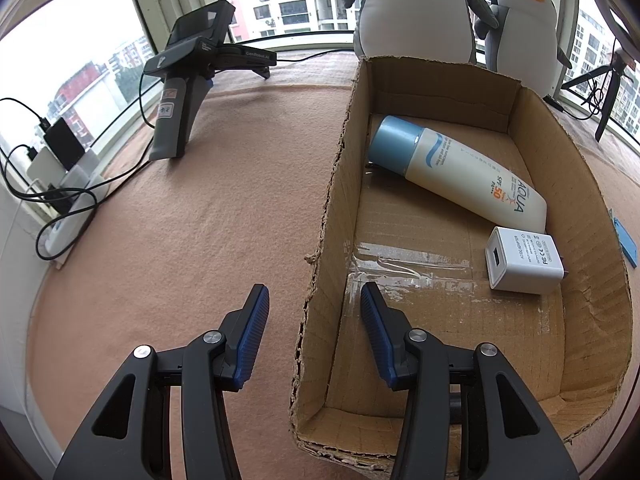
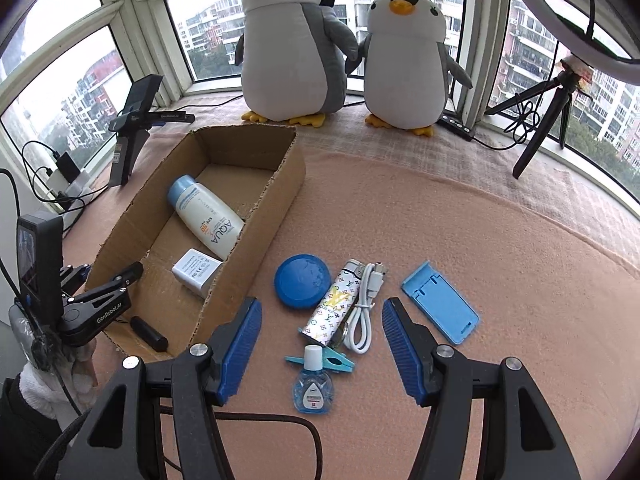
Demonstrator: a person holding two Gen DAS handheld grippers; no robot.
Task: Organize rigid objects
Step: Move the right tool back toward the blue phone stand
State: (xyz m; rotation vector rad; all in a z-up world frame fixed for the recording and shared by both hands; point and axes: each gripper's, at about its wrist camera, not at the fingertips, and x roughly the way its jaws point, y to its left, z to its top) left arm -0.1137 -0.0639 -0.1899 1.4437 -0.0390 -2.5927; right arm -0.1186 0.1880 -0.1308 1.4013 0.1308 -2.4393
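Well, the left claw (image 1: 316, 292) stands open astride the left wall of the box (image 1: 332, 200), one finger outside over the cloth (image 1: 200, 208), the other inside; the pads seem clear of the cardboard, though the angle makes that hard to judge. Ahead and right of that claw, inside the box, the bottle (image 1: 460, 172) lies on its side, its long axis slanting, blue cap pointing away and left, base toward the near right. The charger (image 1: 524, 260) lies flat just off that base, its port facing the claw. The right claw (image 2: 322, 302) is also open and grips nothing, hanging over the loose things on the cloth right of the box. Between its fingers lies the lighter (image 2: 334, 304), long axis running from near left to far right, metal top away. The cable (image 2: 364, 312) lies coiled along the lighter's right side, plugs pointing away. The disc (image 2: 302, 280) sits flat just beyond the left finger. The stand (image 2: 440, 302) lies flat outside the right finger, slanting away to the left. Nearer than the fingertips, the dropper (image 2: 314, 388) lies with its cap pointing away, resting across the clip (image 2: 338, 360), whose length runs crosswise.
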